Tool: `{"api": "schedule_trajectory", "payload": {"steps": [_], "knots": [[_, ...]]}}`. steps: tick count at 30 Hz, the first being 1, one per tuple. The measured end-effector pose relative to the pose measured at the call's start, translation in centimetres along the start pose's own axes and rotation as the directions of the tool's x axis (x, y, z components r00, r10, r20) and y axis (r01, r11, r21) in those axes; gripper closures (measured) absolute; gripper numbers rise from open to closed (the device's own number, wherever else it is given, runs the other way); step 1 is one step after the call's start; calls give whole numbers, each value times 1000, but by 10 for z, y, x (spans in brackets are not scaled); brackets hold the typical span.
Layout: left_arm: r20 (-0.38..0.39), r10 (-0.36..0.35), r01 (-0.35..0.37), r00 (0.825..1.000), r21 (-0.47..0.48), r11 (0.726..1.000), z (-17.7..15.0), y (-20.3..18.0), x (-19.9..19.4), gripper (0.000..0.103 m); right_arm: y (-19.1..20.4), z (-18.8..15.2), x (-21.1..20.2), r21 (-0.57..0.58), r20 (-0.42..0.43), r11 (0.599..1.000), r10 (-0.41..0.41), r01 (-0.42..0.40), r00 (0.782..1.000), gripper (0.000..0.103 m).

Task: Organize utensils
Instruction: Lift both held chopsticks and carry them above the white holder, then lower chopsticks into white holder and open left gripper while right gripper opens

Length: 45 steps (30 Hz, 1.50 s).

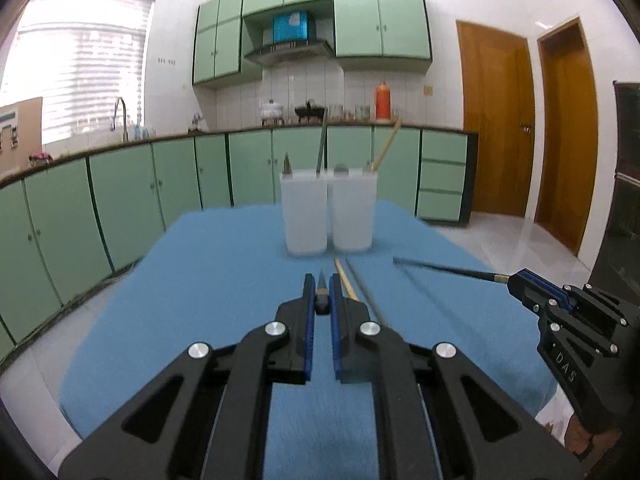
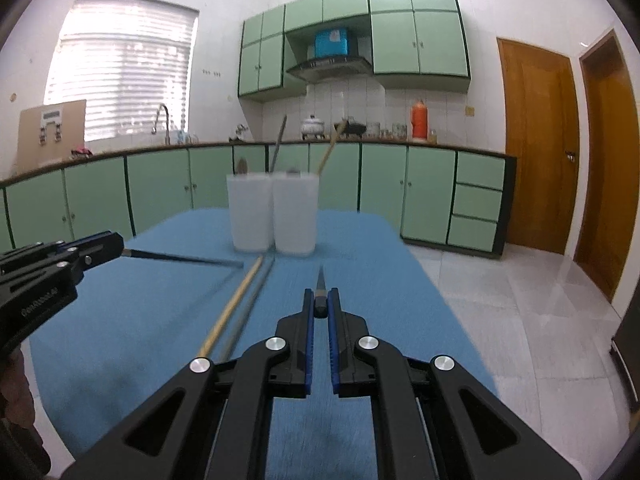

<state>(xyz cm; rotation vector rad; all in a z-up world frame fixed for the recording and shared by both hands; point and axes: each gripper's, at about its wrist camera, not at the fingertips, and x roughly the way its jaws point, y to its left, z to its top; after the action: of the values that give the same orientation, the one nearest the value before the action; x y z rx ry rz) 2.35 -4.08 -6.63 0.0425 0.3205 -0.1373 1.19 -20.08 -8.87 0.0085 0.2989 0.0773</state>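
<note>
both tongs, left (image 1: 321,285) and right (image 2: 320,298), each grip a dark chopstick (image 1: 440,267) above the blue tabletop (image 1: 200,300). the two cups (image 1: 328,212) already hold several utensils; two sticks (image 2: 236,304) lie loose, so the task looks roughly half done.

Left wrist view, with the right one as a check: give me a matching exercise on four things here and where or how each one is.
Things:
1. left gripper
2. tan chopstick
3. two white containers
4. orange bottle

States:
a. standing on the far counter
b. lying flat on the blue cloth, beside a grey chopstick
c. shut on a dark chopstick
d. upright, side by side, at the far end of the cloth

Pairs: 1-c, 2-b, 3-d, 4-a
</note>
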Motion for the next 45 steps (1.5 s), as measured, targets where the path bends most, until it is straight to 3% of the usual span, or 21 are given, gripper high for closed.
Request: {"api": "schedule_trajectory", "payload": {"steps": [7, 15, 32, 45], "knots": [[77, -28, 28, 997, 2, 1000, 40, 3, -8, 97, -12, 55, -7, 6, 62, 998, 60, -60, 996, 96], [109, -56, 56, 992, 3, 998, 80, 6, -2, 97, -17, 114, 2, 10, 42, 992, 125, -126, 991, 96], [160, -70, 73, 985, -11, 997, 140, 27, 18, 97, -12, 184, 32, 5, 14, 971, 237, -237, 971, 96], [263, -65, 74, 963, -26, 997, 212, 37, 64, 97, -10, 251, 68, 16, 101, 967, 251, -254, 963, 96]]}}
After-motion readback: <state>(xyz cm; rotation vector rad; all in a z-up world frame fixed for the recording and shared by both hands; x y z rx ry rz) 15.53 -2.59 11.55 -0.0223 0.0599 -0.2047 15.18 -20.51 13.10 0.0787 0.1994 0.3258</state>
